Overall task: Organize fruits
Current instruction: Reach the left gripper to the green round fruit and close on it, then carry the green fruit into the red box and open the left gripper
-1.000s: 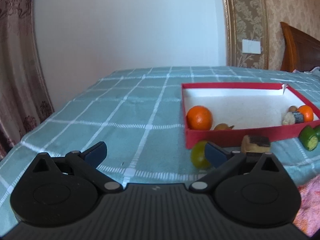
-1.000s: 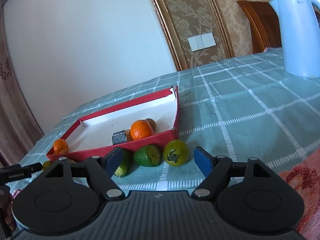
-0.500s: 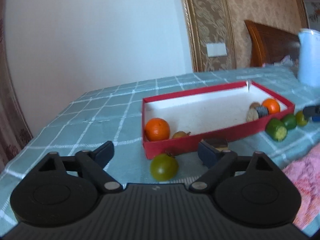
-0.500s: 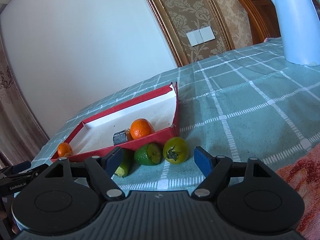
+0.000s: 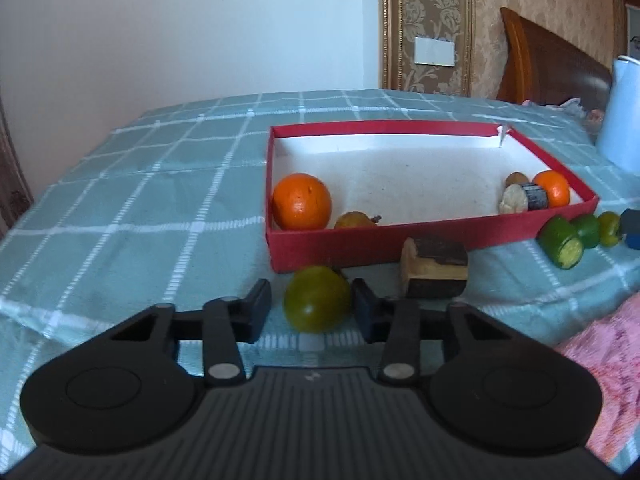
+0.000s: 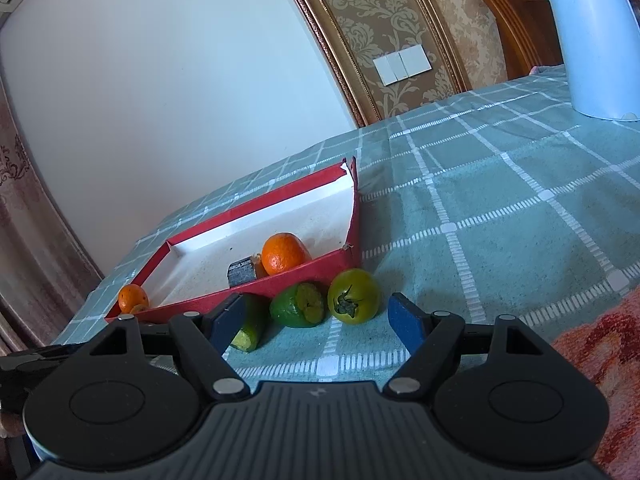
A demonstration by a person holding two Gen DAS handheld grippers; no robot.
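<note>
While the left gripper (image 5: 311, 312) brackets the green fruit (image 5: 317, 298) on the cloth just outside the red box (image 5: 400, 240), fingers open, the next move is judged to be closing. Right view: right gripper (image 6: 316, 320) open, empty, facing the green tomato (image 6: 353, 295).

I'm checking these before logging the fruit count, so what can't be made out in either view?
- Left wrist view: yellowish fruit in the red box, lower part behind the front wall.
- Left wrist view: kettle, cut off by the right edge.
- Right wrist view: cucumber piece, partly behind the right gripper finger.
- Right wrist view: small orange, lower part hidden by the box wall.
</note>
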